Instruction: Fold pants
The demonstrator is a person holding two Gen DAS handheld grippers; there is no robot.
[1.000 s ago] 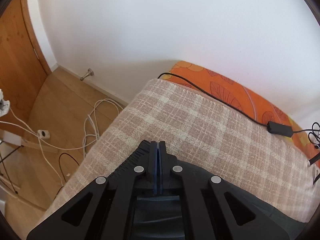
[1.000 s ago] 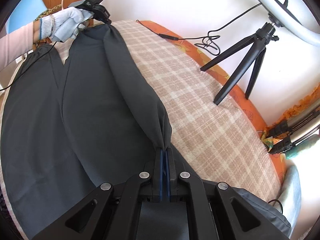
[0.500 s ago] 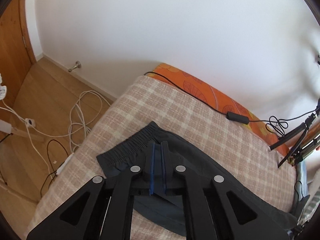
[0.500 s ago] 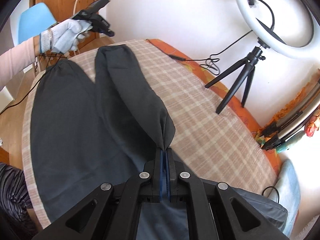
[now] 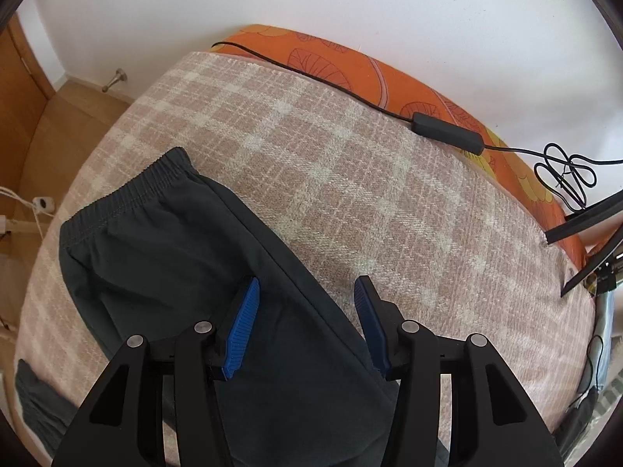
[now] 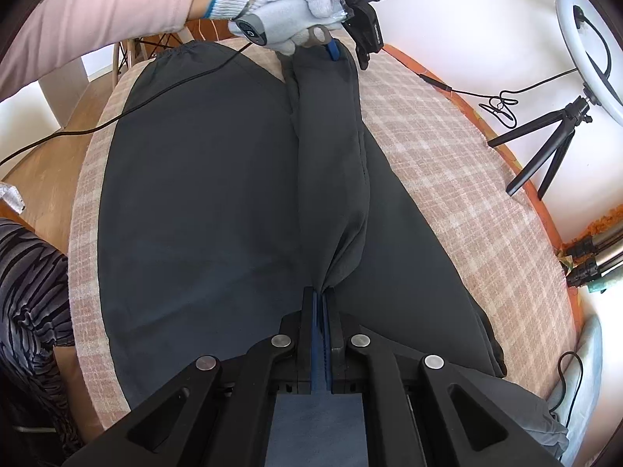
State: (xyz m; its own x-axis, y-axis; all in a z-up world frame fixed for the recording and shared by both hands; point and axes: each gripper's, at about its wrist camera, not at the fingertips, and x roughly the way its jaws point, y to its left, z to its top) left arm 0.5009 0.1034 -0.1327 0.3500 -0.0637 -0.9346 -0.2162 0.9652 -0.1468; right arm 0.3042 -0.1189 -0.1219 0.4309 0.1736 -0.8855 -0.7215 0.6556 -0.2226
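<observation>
Dark grey pants (image 6: 202, 202) lie spread on a plaid blanket (image 6: 459, 179). One leg is folded over and runs as a ridge (image 6: 331, 148) down the middle. My right gripper (image 6: 321, 295) is shut on the near end of that ridge. My left gripper (image 5: 305, 292) is open, its blue pads (image 5: 241, 327) astride the leg's edge, just behind the elastic cuff (image 5: 128, 190). In the right wrist view the left gripper (image 6: 342, 44) sits at the far end of the leg, held by a gloved hand (image 6: 280, 7).
An orange patterned sheet (image 5: 350, 66) edges the blanket, with a black cable and adapter (image 5: 447, 132) on it. A ring light on a black tripod (image 6: 545, 148) stands at the right. A black cable (image 6: 78, 132) trails off the left edge. Wooden floor (image 5: 58, 116) lies beyond.
My left gripper has opened and let go of the cuff, which now lies flat on the blanket. The folded leg has been laid down; my right gripper stays shut on it.
</observation>
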